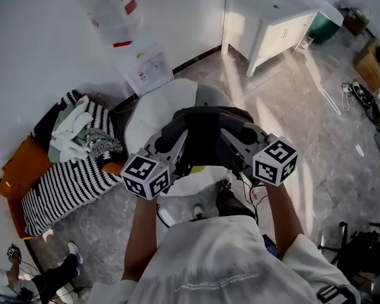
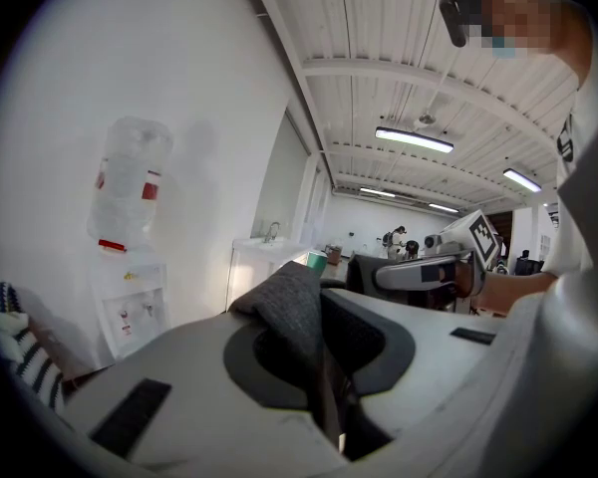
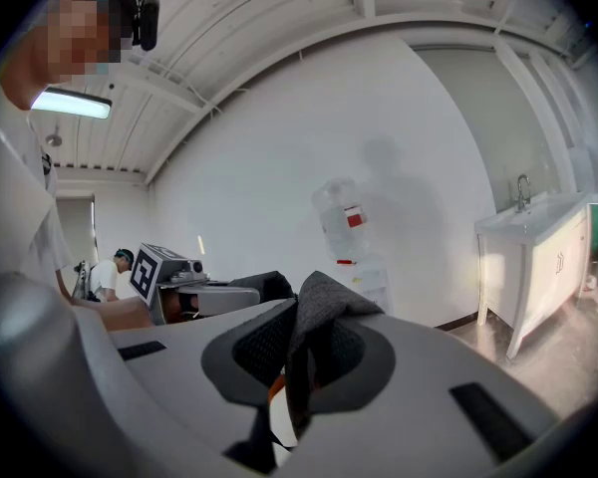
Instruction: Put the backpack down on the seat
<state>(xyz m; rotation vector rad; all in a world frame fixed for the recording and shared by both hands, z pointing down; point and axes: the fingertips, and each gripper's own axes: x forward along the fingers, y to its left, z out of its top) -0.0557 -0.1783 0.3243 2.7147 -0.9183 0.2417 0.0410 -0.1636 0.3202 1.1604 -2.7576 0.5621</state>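
Note:
In the head view I hold a black backpack (image 1: 206,138) up in front of me, over a round white seat (image 1: 155,109). My left gripper (image 1: 171,143) is shut on the backpack's left grey strap (image 2: 291,312), and the left gripper view shows the strap pinched between its pads. On the other side, my right gripper (image 1: 237,141) is shut on the right strap (image 3: 317,312), which folds up out of its jaws. Each gripper shows in the other's view: the right gripper (image 2: 429,272) and the left gripper (image 3: 194,289). The backpack's lower part is hidden behind the grippers.
A water dispenser (image 1: 136,49) stands against the wall behind the seat. A white sink cabinet (image 1: 272,18) is at the back right. A striped cushion with piled clothes (image 1: 69,163) lies left of the seat. Cardboard boxes (image 1: 373,62) and cables are on the floor at right.

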